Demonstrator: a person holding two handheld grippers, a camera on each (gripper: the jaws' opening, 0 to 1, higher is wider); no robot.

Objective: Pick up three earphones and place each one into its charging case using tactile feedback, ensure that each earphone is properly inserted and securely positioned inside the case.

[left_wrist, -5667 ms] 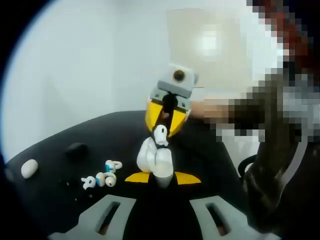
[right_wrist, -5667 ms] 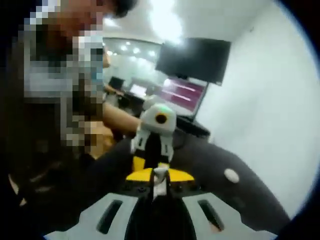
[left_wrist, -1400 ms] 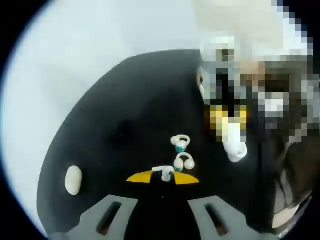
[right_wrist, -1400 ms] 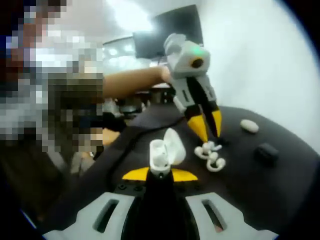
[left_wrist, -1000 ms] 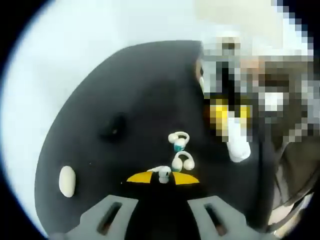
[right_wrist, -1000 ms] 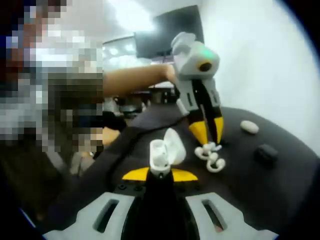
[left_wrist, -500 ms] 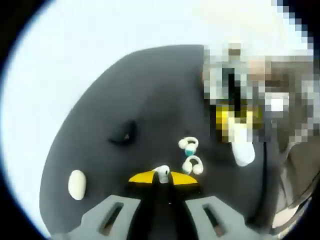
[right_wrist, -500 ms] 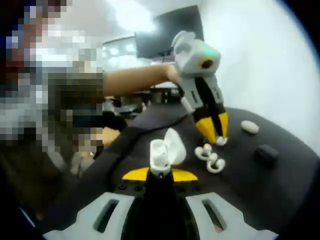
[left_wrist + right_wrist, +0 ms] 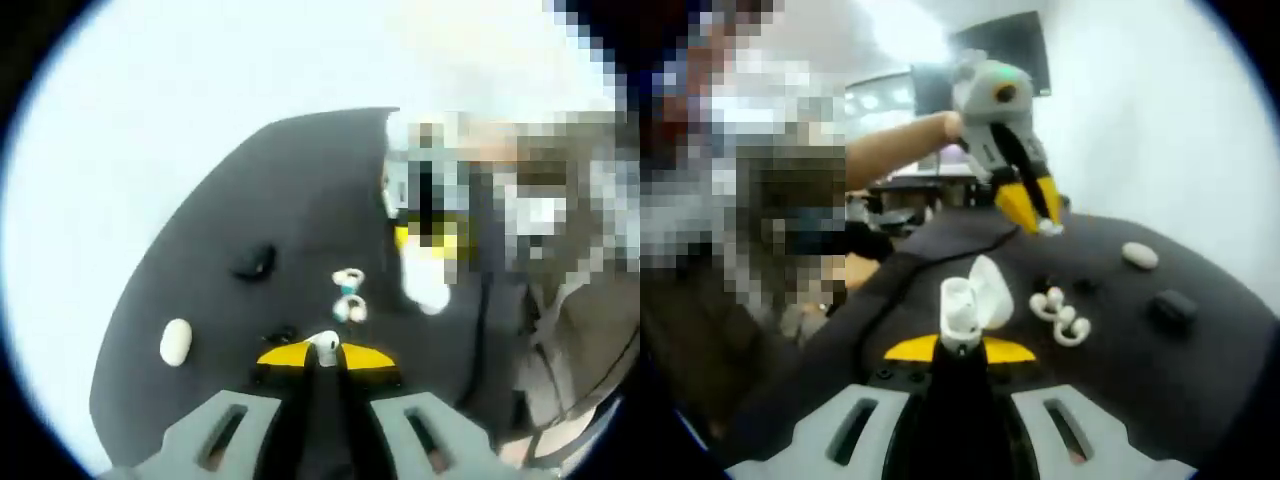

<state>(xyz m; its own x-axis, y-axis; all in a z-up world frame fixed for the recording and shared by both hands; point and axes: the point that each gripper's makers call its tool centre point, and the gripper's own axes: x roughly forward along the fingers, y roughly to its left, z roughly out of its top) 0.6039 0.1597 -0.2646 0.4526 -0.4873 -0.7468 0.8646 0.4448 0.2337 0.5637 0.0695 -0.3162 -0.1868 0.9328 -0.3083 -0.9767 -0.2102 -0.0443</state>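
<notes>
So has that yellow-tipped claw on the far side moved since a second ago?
Yes. In the right gripper view the left gripper, holding a small white earphone, has lifted up off the black table, away from the two white earphones.

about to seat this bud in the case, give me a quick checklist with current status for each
1. Left gripper shut on an earphone, lifted above the table: ok.
2. Right gripper shut on the charging case: ok.
3. Case lid open: ok.
4. Free slot inside the case: cannot tell, interior too small and blurred.
5. Earphone lined up over the case opening: not ok, it is off to the far side.
6. Two earphones left on the black table, apart from the case: ok.
</notes>
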